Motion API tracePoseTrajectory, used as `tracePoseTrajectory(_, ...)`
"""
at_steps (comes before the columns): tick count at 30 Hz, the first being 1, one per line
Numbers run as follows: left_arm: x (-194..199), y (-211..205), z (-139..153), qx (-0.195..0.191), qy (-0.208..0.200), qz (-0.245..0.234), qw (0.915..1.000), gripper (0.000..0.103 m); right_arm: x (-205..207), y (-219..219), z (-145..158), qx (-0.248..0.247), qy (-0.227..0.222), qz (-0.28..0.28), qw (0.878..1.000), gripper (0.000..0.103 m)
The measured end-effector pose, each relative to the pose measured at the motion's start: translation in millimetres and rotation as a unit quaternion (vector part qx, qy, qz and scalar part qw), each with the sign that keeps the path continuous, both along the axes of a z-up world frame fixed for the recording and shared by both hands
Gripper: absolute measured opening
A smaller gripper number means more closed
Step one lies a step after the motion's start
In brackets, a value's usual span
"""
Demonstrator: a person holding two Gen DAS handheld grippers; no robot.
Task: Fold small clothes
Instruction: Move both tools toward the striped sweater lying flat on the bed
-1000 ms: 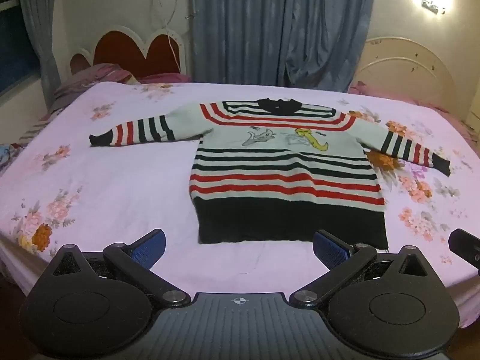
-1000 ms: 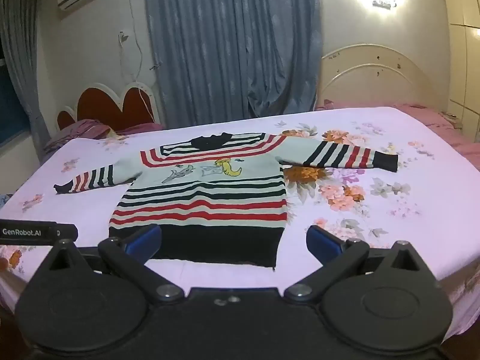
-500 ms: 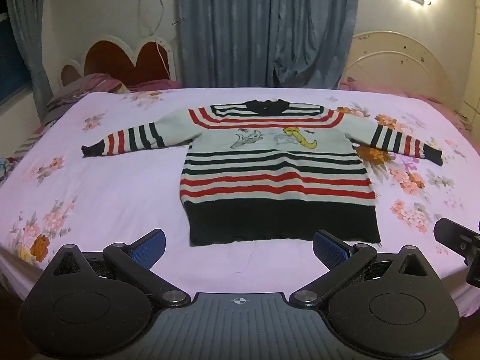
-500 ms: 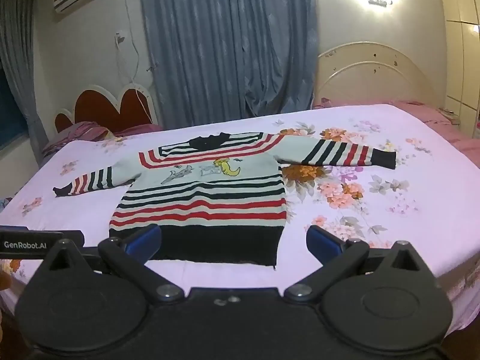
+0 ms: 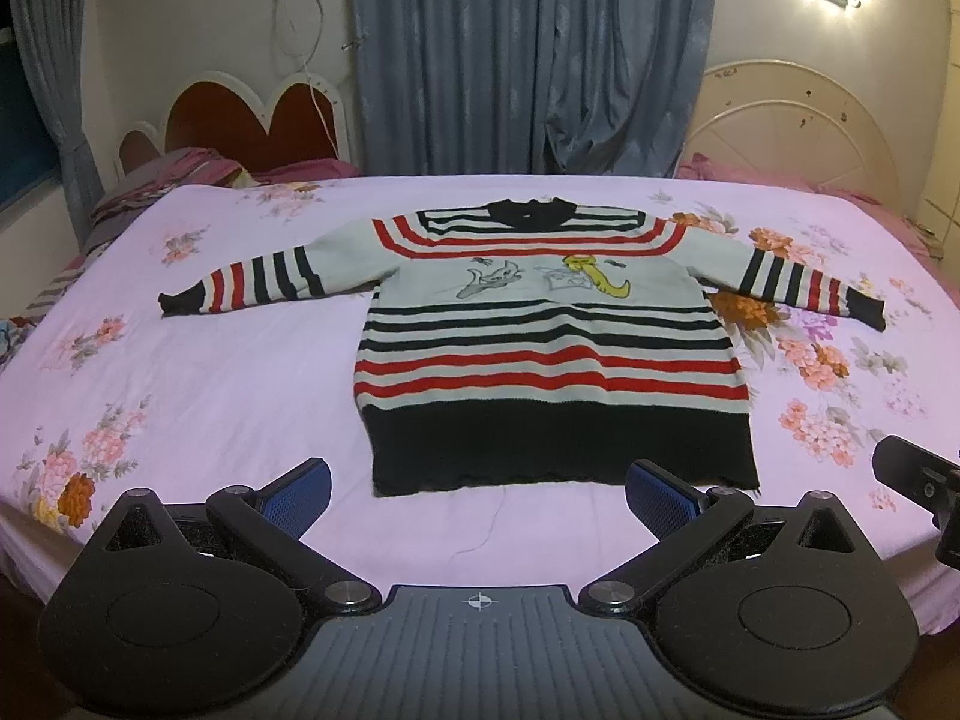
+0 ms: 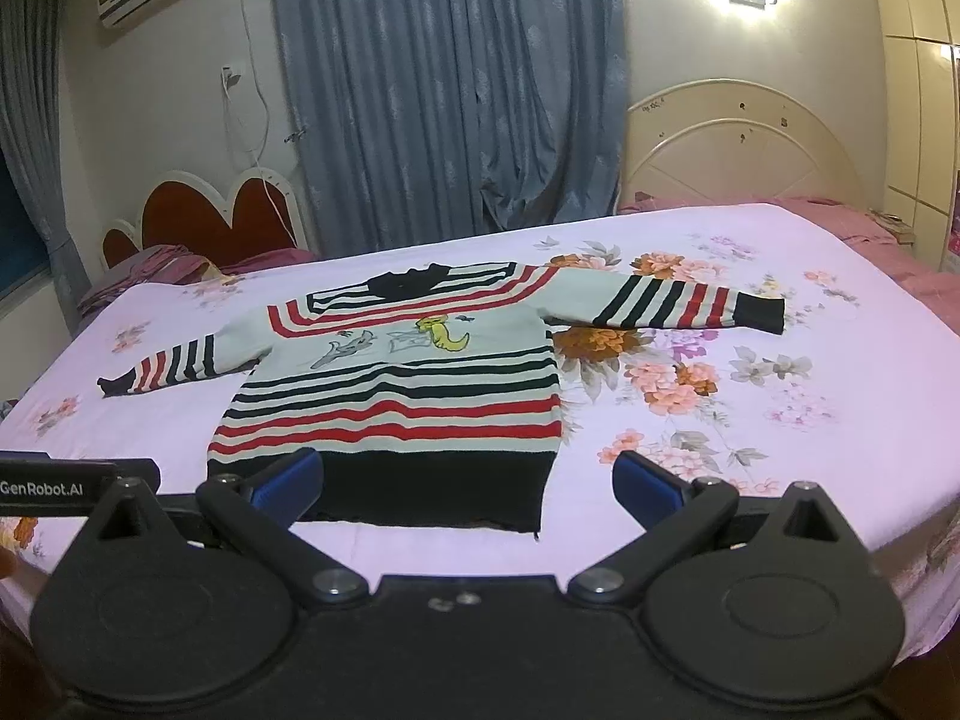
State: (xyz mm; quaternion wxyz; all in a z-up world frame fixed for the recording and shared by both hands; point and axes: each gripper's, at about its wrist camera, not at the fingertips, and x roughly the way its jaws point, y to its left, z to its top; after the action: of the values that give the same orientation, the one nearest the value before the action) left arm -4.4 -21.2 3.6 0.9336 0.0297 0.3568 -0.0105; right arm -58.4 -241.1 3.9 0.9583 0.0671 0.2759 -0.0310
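- Bedroom setting, blue curtains point(image 5: 528, 48) drawn at the back, and a bed point(image 5: 198, 372) under a pink floral sheet is used as the folding surface
- Laid flat across the middle of that bed is the striped sweater point(image 5: 552, 348), front up, collar toward the curtains, black hem nearest the cameras, both sleeves spread out to the sides
- Compared with a second ago, the sweater is now framed more squarely by the left wrist camera and sits a little higher in view; the left tongs point(image 5: 477, 489) have been swung round to face it head on
- From the right wrist view little has changed; the right tongs point(image 6: 468, 477) are kept low at the hem edge of the bed
- Both pairs of tongs are spread wide with nothing between the blue pads; no cloth is touched yet
- The garment itself has not been shifted at all, no crease or fold is seen
- The moment is judged as lining-up before a first grab, with folding not yet begun; a sleeve or a hem corner looks the likely first target
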Motion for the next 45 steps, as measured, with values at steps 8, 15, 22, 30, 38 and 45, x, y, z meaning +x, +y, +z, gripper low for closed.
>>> tracePoseTrajectory(8,3,-5,-1,0.003,0.0,-0.001,1.0,0.103,0,-2,-1,0.001,0.001,-0.001,1.0,0.102)
tracePoseTrajectory(15,6,-13,-1,0.006,0.0,-0.005,1.0,0.103,4,-12,-4,0.006,0.005,-0.005,1.0,0.102)
tracePoseTrajectory(22,8,-17,-1,0.006,0.002,-0.006,1.0,0.103,5,-19,-6,0.009,0.007,-0.012,1.0,0.102)
tracePoseTrajectory(30,12,-24,-3,0.006,0.004,-0.009,0.9999,0.103,8,-24,-7,0.01,0.009,-0.02,1.0,0.102)
tracePoseTrajectory(38,15,-22,-6,0.004,0.006,-0.009,0.9999,0.103,12,-26,-8,0.007,0.011,-0.026,1.0,0.102)
tracePoseTrajectory(45,22,-17,-9,0.0,0.01,-0.005,0.9999,0.103,17,-25,-8,0.003,0.011,-0.03,0.999,0.102)
